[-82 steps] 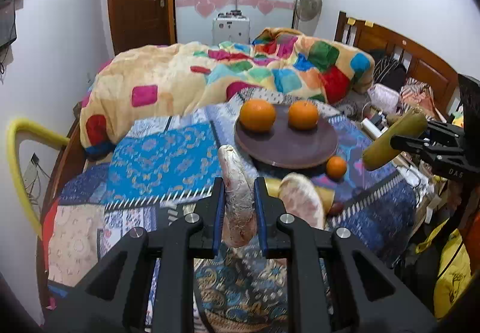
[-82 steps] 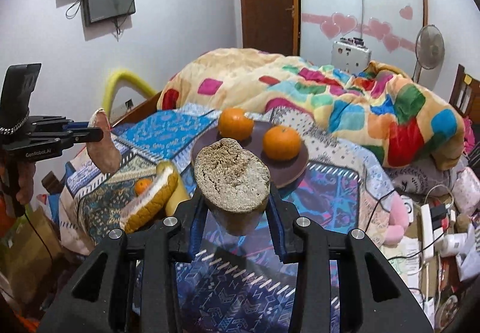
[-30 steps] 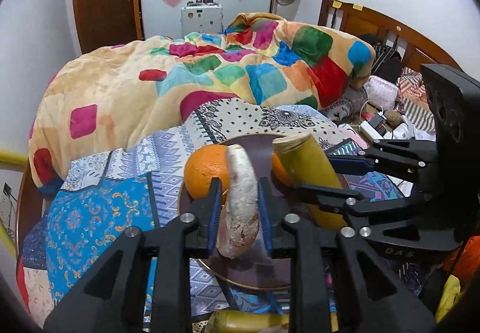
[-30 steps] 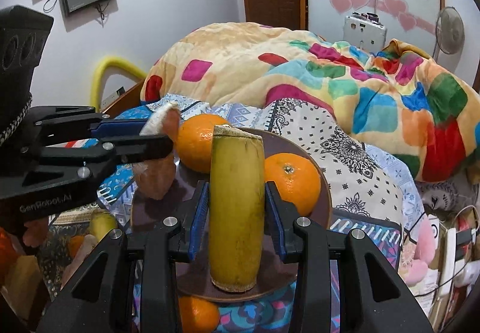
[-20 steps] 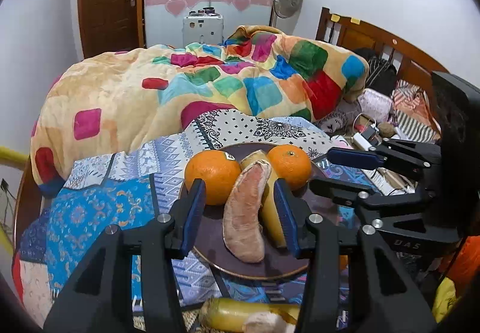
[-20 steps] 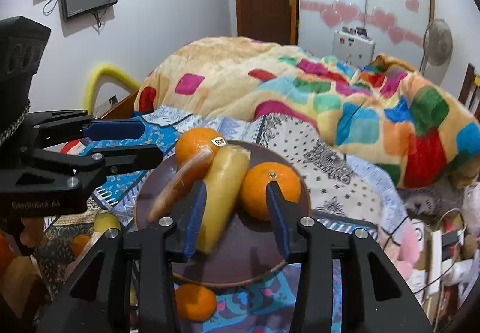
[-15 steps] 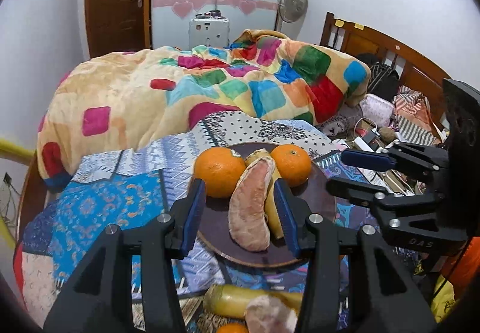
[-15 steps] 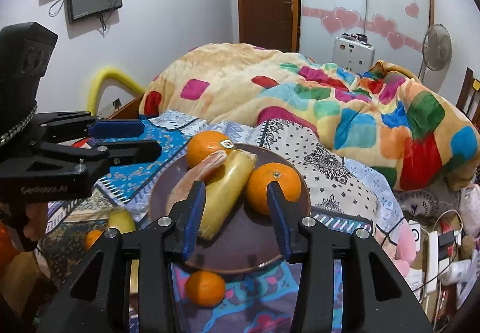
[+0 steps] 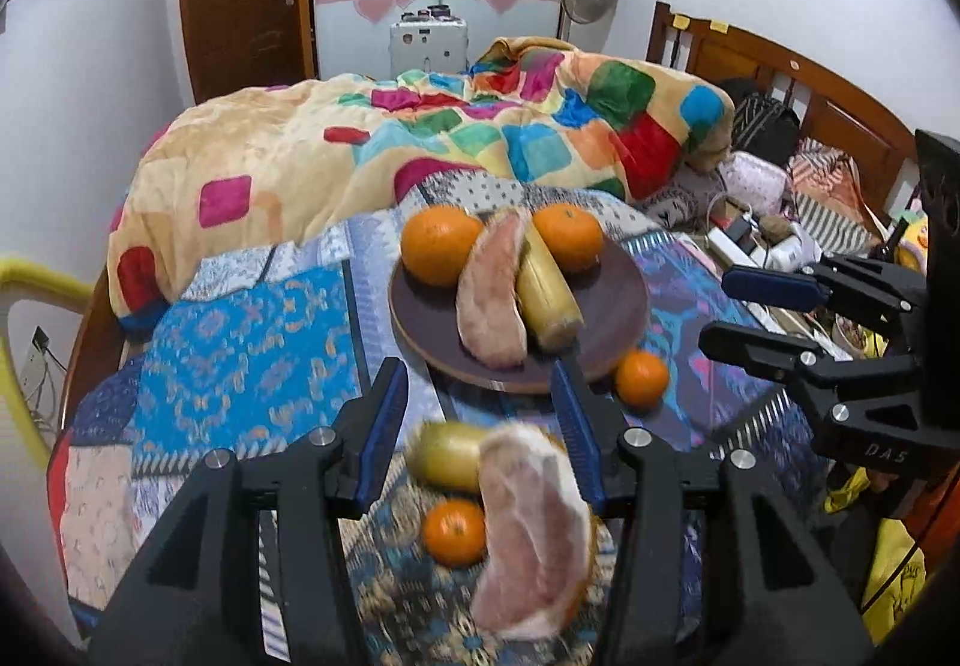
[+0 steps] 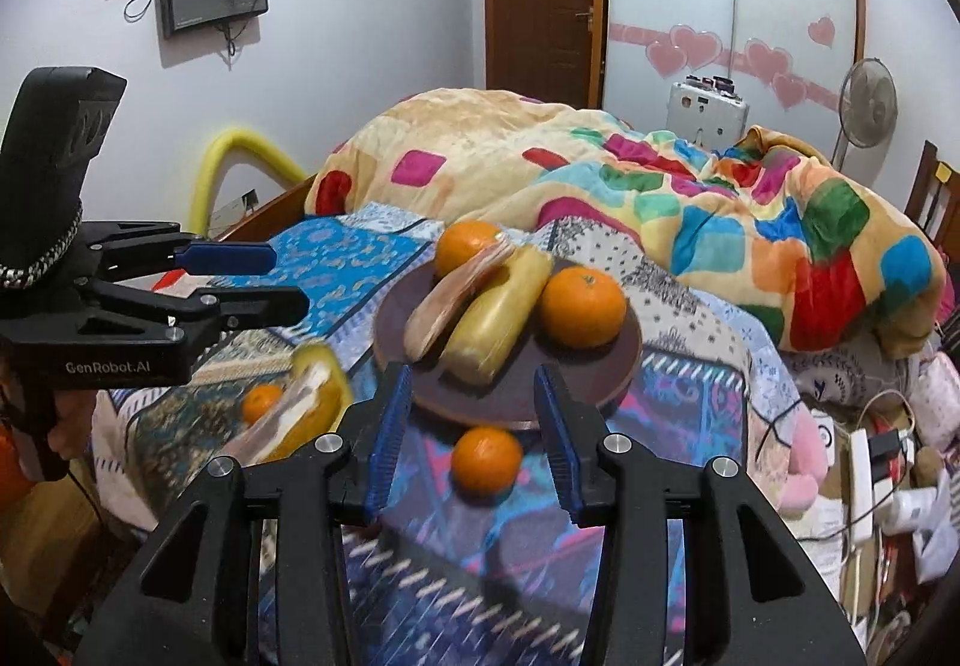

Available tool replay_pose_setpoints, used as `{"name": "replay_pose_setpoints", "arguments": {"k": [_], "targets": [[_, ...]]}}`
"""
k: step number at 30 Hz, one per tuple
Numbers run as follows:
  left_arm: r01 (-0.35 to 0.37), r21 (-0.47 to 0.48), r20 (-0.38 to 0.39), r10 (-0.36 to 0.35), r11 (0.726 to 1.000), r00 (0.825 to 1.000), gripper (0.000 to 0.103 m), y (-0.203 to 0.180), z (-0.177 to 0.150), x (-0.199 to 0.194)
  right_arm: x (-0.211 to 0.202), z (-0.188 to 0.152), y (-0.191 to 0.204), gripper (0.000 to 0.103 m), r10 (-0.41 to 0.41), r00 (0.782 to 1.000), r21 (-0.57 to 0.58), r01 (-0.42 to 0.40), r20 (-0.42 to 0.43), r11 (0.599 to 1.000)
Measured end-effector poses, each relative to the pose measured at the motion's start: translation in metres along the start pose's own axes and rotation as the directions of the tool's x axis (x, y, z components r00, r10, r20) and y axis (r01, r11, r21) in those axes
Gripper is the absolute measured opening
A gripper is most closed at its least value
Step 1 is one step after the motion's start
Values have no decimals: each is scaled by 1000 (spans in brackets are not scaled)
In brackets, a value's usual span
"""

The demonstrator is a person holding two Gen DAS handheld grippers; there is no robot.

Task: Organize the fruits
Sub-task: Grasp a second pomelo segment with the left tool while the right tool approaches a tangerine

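Four fruits share the plate (image 9: 624, 306), packed close so none rolls: two oranges (image 9: 441, 244), a pomelo wedge (image 9: 489, 300) and a banana piece (image 9: 549, 294). Both the left gripper (image 9: 480, 432) and right gripper (image 10: 474, 429) hold nothing, jaws wide apart, above loose fruit on the bed (image 9: 240, 330).
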State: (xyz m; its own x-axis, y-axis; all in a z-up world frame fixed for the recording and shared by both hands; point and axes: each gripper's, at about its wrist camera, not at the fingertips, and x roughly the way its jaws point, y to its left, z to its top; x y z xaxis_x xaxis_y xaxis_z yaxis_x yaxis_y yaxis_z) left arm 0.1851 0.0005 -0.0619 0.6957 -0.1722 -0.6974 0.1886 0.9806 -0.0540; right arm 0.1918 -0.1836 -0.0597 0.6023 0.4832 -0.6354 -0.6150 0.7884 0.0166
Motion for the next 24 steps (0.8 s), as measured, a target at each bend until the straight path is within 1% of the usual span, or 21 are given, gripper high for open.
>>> {"name": "replay_pose_setpoints", "arguments": {"k": [6,11,13,15,17,20,24], "targets": [[10,-4,-56,-10,1000,998,50,-7,-27,3,-6,-17,6,39,4,1000,8,-4,-21,1000],[23,-12,-94,-24,1000,995,50,-9,-41,10,-6,-30,4,40,4,999,21,-3,-42,1000],[24,-14,-82,-25,1000,996,50,-10,-42,11,-5,-33,3,45,1,999,23,0,-48,1000],[34,-15,-81,-35,999,996,50,-11,-42,11,-3,-37,2,47,-3,998,26,5,-55,1000],[41,-17,-81,-42,999,996,50,-11,-43,12,-1,-39,1,47,-2,998,29,4,-62,1000],[69,-3,-91,-69,998,993,50,-15,-44,14,2,-43,-2,47,6,997,37,-4,-73,999],[56,42,-121,-51,998,991,50,-23,-48,25,6,-45,-3,47,4,997,33,-2,-82,999]]}}
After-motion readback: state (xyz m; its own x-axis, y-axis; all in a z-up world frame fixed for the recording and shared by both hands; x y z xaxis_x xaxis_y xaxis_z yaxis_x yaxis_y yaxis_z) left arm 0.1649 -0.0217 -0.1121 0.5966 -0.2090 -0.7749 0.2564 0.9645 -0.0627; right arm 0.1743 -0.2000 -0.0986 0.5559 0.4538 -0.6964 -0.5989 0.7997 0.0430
